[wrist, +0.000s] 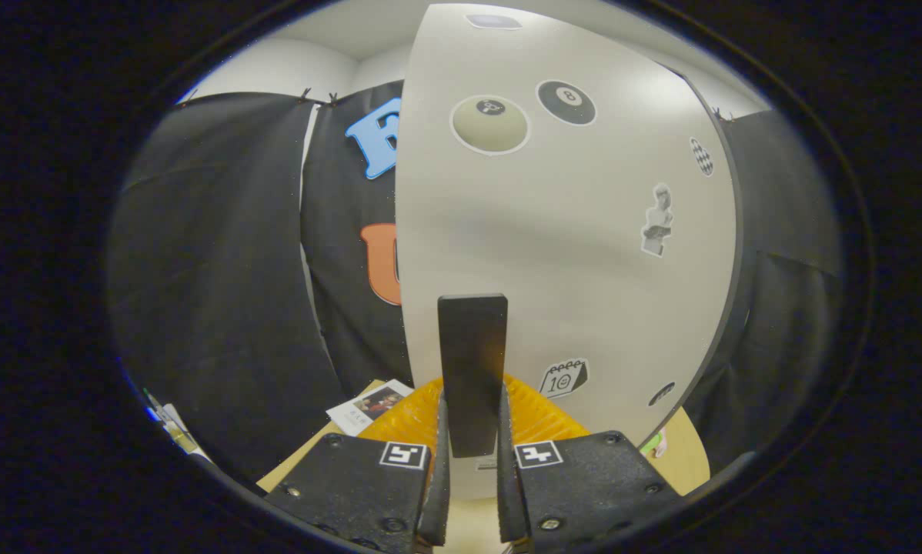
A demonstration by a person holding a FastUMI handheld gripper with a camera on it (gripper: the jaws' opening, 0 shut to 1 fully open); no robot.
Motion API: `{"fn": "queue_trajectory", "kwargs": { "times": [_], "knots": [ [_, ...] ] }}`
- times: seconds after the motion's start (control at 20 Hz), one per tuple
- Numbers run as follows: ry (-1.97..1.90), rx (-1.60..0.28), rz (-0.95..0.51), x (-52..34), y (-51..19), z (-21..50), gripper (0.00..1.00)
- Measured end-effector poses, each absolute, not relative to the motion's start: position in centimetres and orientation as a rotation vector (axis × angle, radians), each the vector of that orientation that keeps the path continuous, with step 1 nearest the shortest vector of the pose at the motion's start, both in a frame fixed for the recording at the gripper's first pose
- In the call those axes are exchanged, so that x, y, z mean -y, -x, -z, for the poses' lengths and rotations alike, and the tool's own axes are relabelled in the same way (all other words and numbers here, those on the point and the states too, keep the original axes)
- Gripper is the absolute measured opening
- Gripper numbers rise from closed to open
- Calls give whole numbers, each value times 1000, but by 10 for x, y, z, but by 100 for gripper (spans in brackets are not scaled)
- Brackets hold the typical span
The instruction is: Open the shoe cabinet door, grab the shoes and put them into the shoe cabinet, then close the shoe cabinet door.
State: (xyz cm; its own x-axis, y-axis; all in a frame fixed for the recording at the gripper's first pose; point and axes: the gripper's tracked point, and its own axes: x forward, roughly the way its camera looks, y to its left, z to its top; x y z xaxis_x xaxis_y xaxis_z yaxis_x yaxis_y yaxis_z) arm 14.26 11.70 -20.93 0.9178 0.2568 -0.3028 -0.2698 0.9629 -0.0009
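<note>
Tongs point(472, 454) clamped on door handle point(472, 362); cabinet door point(584, 231) ajar

Cabinet door point(569, 254) pale grey-white; handle point(472, 369) black. Stickers: black eight-ball point(566, 102), cream ball point(490, 125), black-and-white checker patch point(702, 156) (tiny), grey bust point(658, 221). Orange ridged object point(411, 419) beside fingers. Table point(680, 454) light wood.

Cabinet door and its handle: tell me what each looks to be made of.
Cabinet door: probably laminated or painted board with a smooth satin finish; its pale face is even, carries a soft sheen, has a thin dark edge, and stickers lie flat on it.
Handle: a dark flat bar, likely matte plastic or coated metal; the look leaves that open. The gripper has both fingers pressed on it.
</note>
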Motion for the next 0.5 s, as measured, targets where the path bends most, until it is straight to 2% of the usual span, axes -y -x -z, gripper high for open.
{"fn": "queue_trajectory", "kwargs": {
  "times": [0.5],
  "knots": [
    [79,-299,-383,-74,-111,210,27]
  ]
}}
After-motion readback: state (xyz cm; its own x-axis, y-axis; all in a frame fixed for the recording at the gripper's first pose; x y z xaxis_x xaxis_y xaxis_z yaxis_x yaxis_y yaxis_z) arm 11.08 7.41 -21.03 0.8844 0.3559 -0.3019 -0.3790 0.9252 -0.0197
